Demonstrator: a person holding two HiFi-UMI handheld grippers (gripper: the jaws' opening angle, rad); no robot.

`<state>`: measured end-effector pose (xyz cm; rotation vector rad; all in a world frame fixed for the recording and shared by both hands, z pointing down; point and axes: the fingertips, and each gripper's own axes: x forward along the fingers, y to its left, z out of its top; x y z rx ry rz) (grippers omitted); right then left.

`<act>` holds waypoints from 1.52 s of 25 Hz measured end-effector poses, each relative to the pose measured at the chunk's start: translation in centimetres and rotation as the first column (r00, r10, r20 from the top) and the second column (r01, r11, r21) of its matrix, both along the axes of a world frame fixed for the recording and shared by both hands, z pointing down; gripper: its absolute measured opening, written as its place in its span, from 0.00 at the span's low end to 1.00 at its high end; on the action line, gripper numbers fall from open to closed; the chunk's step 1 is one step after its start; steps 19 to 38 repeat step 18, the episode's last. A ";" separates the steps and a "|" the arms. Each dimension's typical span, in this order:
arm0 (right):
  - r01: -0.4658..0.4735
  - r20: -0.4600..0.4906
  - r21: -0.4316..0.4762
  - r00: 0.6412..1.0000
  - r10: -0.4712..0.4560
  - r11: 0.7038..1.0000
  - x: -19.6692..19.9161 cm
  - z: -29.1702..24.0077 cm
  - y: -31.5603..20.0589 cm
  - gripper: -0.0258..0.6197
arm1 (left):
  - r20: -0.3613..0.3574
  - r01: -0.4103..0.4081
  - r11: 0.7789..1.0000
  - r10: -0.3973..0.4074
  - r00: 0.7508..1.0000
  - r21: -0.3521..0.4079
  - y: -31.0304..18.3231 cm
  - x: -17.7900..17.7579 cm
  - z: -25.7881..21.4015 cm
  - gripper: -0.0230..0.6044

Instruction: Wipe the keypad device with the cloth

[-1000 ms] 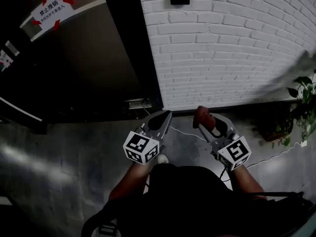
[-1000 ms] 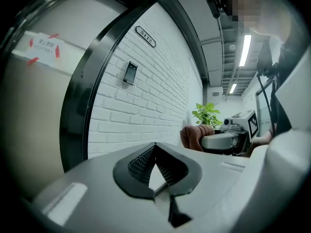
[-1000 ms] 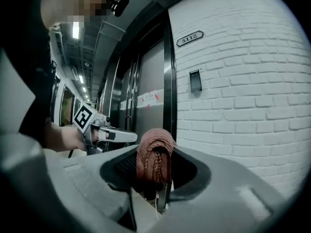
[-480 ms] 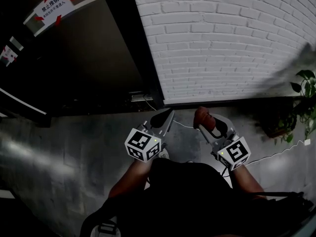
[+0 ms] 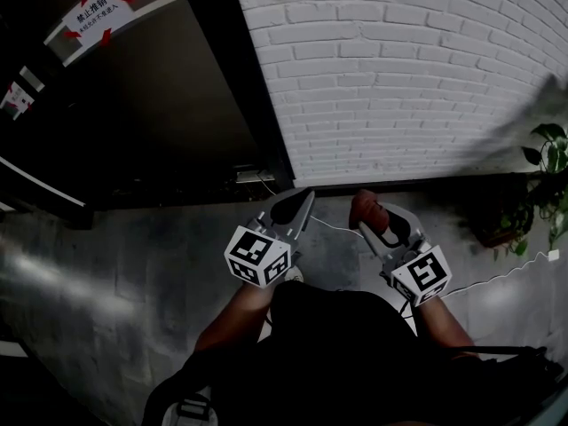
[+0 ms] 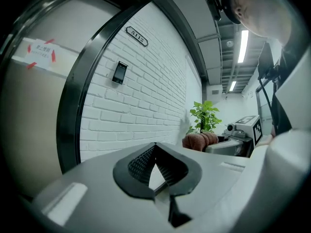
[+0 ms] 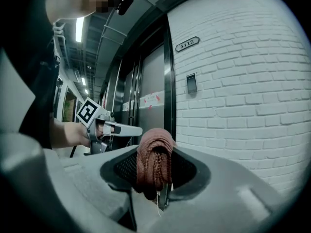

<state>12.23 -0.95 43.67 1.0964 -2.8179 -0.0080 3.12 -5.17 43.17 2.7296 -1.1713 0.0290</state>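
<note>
A corridor: a white brick wall (image 5: 399, 78) meets a dark door (image 5: 133, 114) in a black frame, and the floor (image 5: 115, 264) is grey concrete. The keypad device (image 7: 191, 83) is mounted on the brick just beside the frame, under a number plate (image 7: 187, 43). A potted plant (image 5: 543, 185) stands at the right, and a white cable (image 5: 333, 231) runs across the floor. The right claw (image 5: 374, 220) is clamped on a reddish-brown cloth (image 7: 154, 161), well below the keypad. The left claw (image 6: 155, 147) has its tips together, holding nothing.

plate (image 7: 187, 43) on brick wall (image 7: 243, 81): "5112" | door sign (image 5: 93, 11): "禁止推销", lower line illegible
</note>
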 end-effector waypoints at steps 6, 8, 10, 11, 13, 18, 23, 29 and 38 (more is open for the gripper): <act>-0.004 0.001 0.004 1.000 0.004 1.000 0.7 -0.2 0.4 0.26 | 0.012 -0.010 1.000 0.010 1.000 0.000 0.6 0.7 0.1 0.06; -0.004 0.002 0.006 1.000 0.004 1.000 0.8 -0.2 0.5 0.26 | 0.011 -0.010 1.000 0.009 1.000 0.002 0.8 0.8 0.1 0.06; -0.005 0.003 0.005 1.000 0.005 1.000 0.9 -0.1 0.6 0.26 | 0.010 -0.009 1.000 0.009 1.000 0.006 0.9 0.9 0.0 0.06; -0.007 0.002 0.003 1.000 0.007 1.000 1.0 0.0 0.6 0.26 | 0.010 -0.009 1.000 0.009 1.000 0.007 0.9 0.9 0.0 0.06; -0.007 0.000 -0.001 1.000 0.007 1.000 1.0 0.1 0.6 0.26 | 0.010 -0.009 1.000 0.009 1.000 0.007 1.0 0.9 0.0 0.06; -0.020 -0.010 -0.013 1.000 0.020 1.000 0.9 0.5 0.7 0.26 | 0.011 -0.008 1.000 0.008 1.000 0.007 1.2 0.6 0.1 0.06; -0.020 -0.010 -0.013 1.000 0.020 1.000 0.9 0.5 0.7 0.26 | 0.011 -0.008 1.000 0.008 1.000 0.007 1.2 0.6 0.1 0.06; -0.020 -0.010 -0.013 1.000 0.020 1.000 0.9 0.5 0.7 0.26 | 0.011 -0.008 1.000 0.008 1.000 0.007 1.2 0.6 0.1 0.06; -0.020 -0.010 -0.013 1.000 0.020 1.000 0.9 0.5 0.7 0.26 | 0.011 -0.008 1.000 0.008 1.000 0.007 1.2 0.6 0.1 0.06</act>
